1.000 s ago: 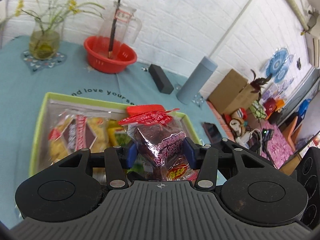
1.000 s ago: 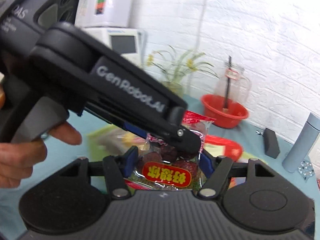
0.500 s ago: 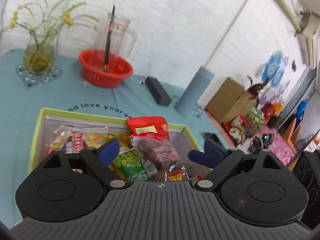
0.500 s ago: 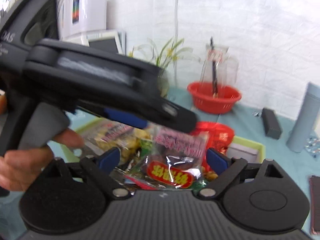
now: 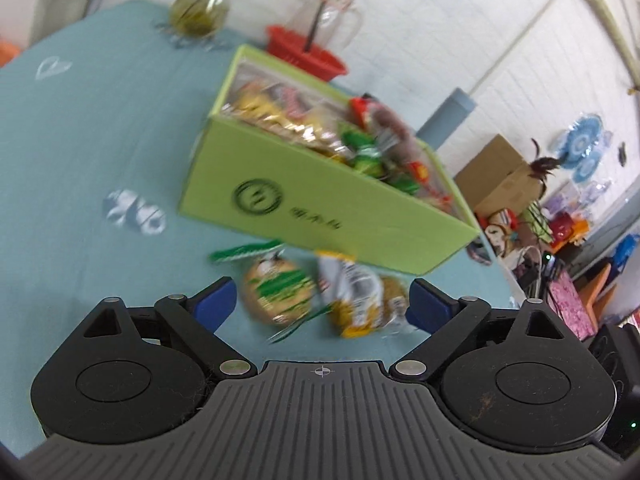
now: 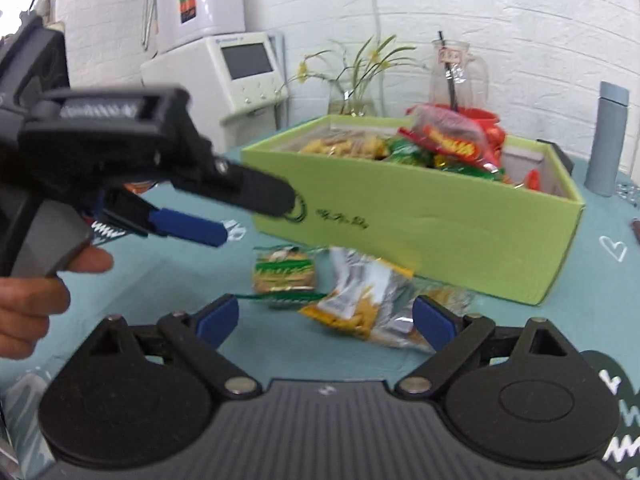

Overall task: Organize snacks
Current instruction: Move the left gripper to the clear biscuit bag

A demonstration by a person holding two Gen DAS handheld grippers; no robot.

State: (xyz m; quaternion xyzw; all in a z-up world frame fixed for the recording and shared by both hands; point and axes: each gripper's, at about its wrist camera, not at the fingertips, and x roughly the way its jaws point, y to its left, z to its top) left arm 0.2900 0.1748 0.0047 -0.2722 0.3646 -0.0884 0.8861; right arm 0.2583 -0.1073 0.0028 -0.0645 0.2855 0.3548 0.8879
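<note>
A lime-green box (image 5: 320,208) stands on the teal tablecloth, filled with snack packs; a red-labelled pack (image 6: 448,136) lies on top. Two packs lie on the cloth in front of it: a round green-striped cookie pack (image 5: 276,294) (image 6: 285,272) and a silver-and-yellow pack (image 5: 356,300) (image 6: 368,300). My left gripper (image 5: 320,298) hovers over both packs, its jaws wide but closing, pads touching neither. My right gripper (image 6: 326,318) is open above the same packs. In the right wrist view the left gripper (image 6: 256,220) reaches in from the left, held by a hand (image 6: 32,300).
Behind the box are a red basin (image 5: 308,56), a glass pitcher (image 6: 456,72) and a vase of plants (image 5: 200,12). A grey-blue bottle (image 6: 610,136) stands at the back right. White appliances (image 6: 244,72) sit by the wall; floor clutter and a cardboard box (image 5: 500,176) lie beyond the table's right edge.
Both grippers opened and let go of the red-topped dried-fruit pack, which now lies in the box. Both then drew back and down to the front of the box.
</note>
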